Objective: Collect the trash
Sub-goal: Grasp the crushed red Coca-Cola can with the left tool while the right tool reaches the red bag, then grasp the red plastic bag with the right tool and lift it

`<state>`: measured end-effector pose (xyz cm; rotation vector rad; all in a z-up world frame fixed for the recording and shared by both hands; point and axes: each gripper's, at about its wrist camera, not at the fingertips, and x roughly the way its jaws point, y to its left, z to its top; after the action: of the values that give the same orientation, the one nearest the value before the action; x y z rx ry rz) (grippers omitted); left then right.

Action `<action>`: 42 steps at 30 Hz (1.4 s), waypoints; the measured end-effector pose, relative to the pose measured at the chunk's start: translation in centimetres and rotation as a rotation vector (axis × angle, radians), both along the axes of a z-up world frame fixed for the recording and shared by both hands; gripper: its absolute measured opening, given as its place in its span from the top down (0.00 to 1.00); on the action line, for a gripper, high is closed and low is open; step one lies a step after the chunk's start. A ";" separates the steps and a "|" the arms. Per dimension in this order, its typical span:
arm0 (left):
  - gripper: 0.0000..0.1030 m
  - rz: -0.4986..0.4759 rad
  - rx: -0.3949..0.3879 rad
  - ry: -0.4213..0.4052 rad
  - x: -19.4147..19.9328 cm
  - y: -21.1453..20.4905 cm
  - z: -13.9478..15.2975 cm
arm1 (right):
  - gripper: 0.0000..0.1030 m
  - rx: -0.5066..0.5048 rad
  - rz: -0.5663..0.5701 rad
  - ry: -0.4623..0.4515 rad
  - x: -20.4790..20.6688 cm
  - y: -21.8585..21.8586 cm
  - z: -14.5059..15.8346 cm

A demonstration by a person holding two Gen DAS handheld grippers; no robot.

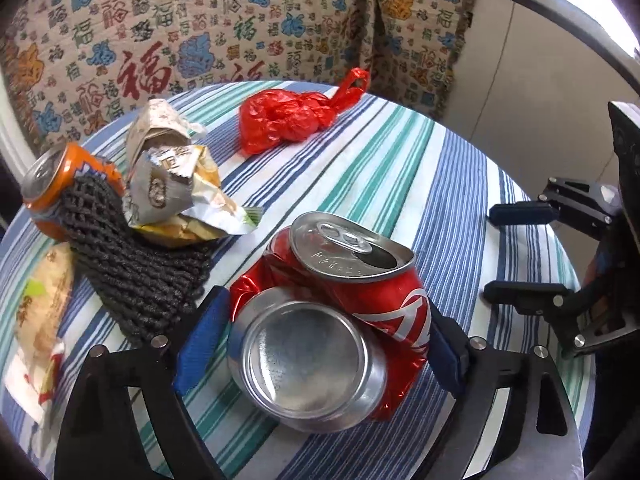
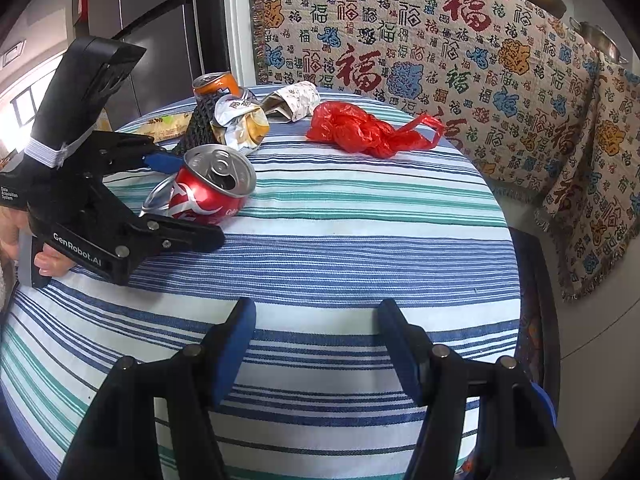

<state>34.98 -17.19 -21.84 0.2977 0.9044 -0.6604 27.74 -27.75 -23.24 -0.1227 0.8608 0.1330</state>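
Note:
A crushed red cola can (image 1: 340, 320) sits between the blue pads of my left gripper (image 1: 320, 344), which is shut on it just above the striped tablecloth (image 1: 400, 168). The right wrist view shows the same can (image 2: 204, 196) held in the left gripper (image 2: 188, 200). My right gripper (image 2: 316, 344) is open and empty above the near part of the table, and shows at the right of the left wrist view (image 1: 504, 252). Other trash lies beyond: an orange can (image 1: 56, 184), a black net sleeve (image 1: 132, 272), crumpled wrappers (image 1: 176, 184) and a red plastic bag (image 1: 296, 116).
A flat snack packet (image 1: 44, 320) lies at the table's left edge. A patterned blanket (image 2: 440, 48) covers the seat behind the round table. A dark cabinet (image 2: 152, 32) stands at the back left.

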 end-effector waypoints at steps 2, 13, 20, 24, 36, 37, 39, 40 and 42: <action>0.13 0.060 -0.004 -0.002 -0.8 0.6 0.0 | 0.37 0.000 -0.001 0.004 0.0 -0.1 0.0; 0.13 0.563 0.050 -0.023 -6.2 10.1 -0.1 | 0.37 0.004 -0.052 0.044 2.3 -0.7 0.2; 0.10 0.729 0.044 -0.025 -4.6 15.4 -0.2 | 0.17 0.007 -0.125 0.064 8.9 -2.5 0.2; 0.02 0.740 0.058 -0.013 -3.5 15.7 -0.5 | 0.09 -0.001 -0.094 0.090 13.4 -3.5 -0.1; 0.00 0.751 0.058 -0.010 -2.9 15.4 -0.5 | 0.82 0.006 0.036 0.064 18.8 -1.4 -0.2; 0.00 0.751 0.058 -0.009 -2.9 15.4 -0.5 | 0.83 0.007 0.032 0.062 18.3 -1.0 -0.3; 0.00 0.751 0.058 -0.009 -2.9 15.4 -0.5 | 0.81 -0.005 0.026 0.059 16.6 0.1 -0.8; 0.00 0.752 0.058 -0.010 -3.0 15.4 -0.5 | 0.81 -0.008 0.034 0.058 15.5 0.8 -1.1; 0.00 0.752 0.058 -0.010 -3.0 15.4 -0.5 | 0.80 -0.009 0.061 0.053 13.2 2.2 -1.2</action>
<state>31.99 -1.75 -22.34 -0.0016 0.9423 0.0624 40.97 -25.56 -24.39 -0.1547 0.9110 0.1896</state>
